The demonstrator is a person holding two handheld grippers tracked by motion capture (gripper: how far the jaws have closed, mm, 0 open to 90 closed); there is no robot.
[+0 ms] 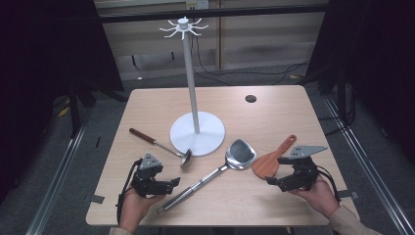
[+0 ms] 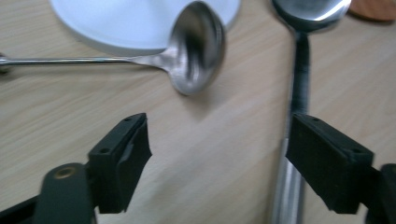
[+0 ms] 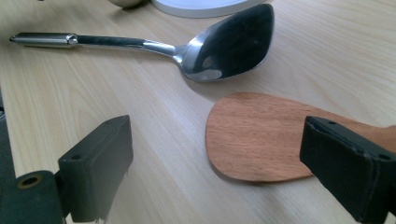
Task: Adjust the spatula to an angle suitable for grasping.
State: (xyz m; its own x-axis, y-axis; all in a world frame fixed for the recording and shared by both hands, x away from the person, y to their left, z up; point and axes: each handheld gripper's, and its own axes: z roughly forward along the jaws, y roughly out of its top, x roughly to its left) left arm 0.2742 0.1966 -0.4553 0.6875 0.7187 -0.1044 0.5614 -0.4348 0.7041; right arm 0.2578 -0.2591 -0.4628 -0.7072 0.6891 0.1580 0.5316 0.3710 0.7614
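Even overhead light falls on the pale table [image 1: 274, 107], with darkness at three and nine o'clock around it. Shadows are short and soft. The ladle [image 2: 196, 46] shows glare and slight blur; the near jaws in both gripper views are soft.

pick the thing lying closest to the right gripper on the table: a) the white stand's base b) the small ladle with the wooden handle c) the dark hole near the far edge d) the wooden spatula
d: in the high view the wooden spatula lies just in front of the right gripper, and in the right gripper view its blade sits beyond the open jaws.
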